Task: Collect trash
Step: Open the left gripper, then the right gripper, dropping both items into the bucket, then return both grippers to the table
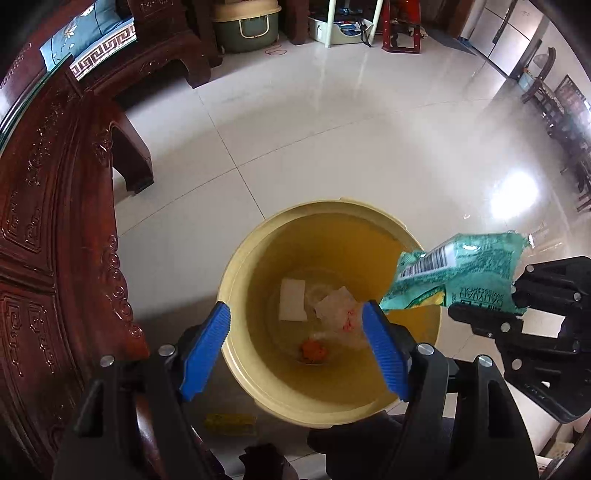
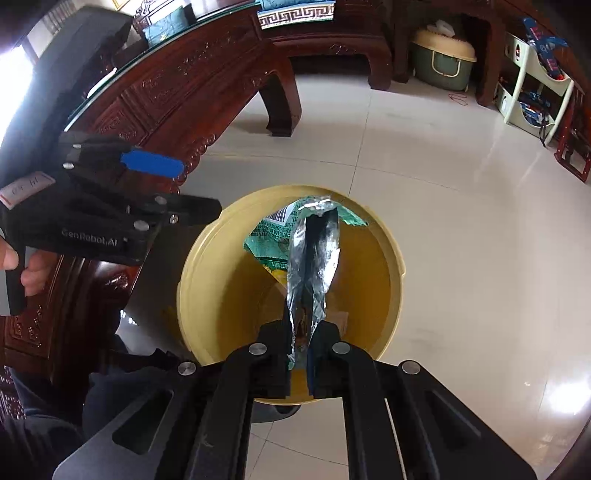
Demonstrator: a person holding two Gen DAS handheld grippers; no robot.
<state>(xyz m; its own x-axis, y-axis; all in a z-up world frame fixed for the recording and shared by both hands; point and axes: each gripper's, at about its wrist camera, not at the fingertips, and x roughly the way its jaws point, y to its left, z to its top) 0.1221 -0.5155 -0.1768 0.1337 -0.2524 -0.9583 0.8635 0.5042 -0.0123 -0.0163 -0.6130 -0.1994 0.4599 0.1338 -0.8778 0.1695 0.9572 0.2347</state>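
Note:
A yellow trash bucket point(image 1: 236, 280) stands on the tiled floor; it also shows in the right wrist view point(image 2: 388, 258). Inside lie a white paper piece point(image 1: 293, 300), a crumpled clear wrapper point(image 1: 338, 308) and an orange scrap point(image 1: 314, 350). My left gripper point(image 1: 297, 350) is open and empty right above the bucket; it also shows at the left of the right wrist view point(image 2: 155, 164). My right gripper point(image 2: 300, 343) is shut on a green foil snack wrapper point(image 2: 314, 251) and holds it over the bucket's mouth. The wrapper point(image 1: 458, 273) also shows at the bucket's right rim.
A carved dark-red wooden table point(image 1: 55, 240) stands close on the left of the bucket. A green and cream bin point(image 1: 245, 22) and a white rack point(image 2: 532, 88) stand against the far wall. A small yellow scrap point(image 1: 231, 422) lies on the floor near the bucket.

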